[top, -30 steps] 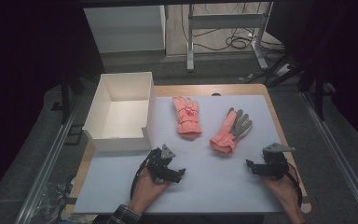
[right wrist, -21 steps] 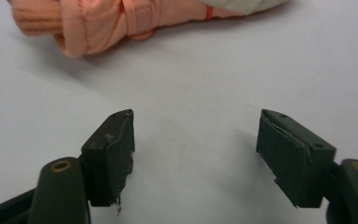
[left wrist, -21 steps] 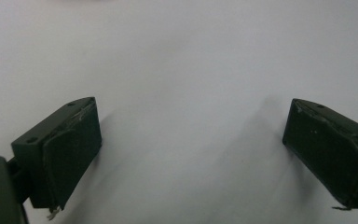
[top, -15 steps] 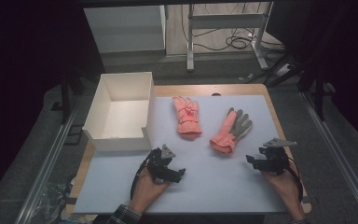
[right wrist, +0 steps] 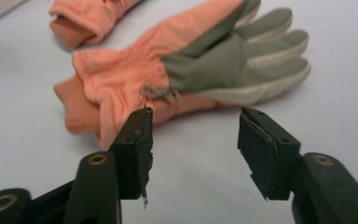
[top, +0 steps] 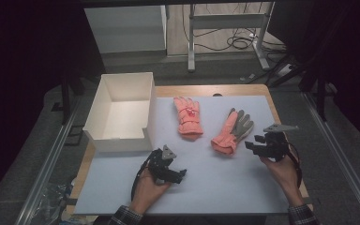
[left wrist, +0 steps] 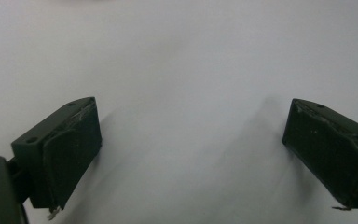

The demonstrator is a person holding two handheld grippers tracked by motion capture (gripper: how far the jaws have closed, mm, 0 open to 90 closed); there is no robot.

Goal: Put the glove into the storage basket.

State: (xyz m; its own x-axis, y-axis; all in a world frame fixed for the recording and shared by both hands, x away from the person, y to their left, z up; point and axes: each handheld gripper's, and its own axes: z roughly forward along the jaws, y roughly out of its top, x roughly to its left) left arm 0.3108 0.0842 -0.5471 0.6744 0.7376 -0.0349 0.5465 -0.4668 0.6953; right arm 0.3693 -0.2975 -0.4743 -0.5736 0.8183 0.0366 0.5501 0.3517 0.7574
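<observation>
glove (right wrist: 186, 77) with grey palm up, lying on the pale mat (top: 243, 187) just ahead of the right gripper (top: 255, 143), cuff end nearest. jaws partly apart, just been closing, nothing between them yet. left gripper (top: 180, 174) resting low over bare mat, jaws wide, empty. looks like the approach step. next: reach in over the cuff and pinch it. farther off, second glove (top: 188, 117), then white box (top: 122, 140) at left.
</observation>
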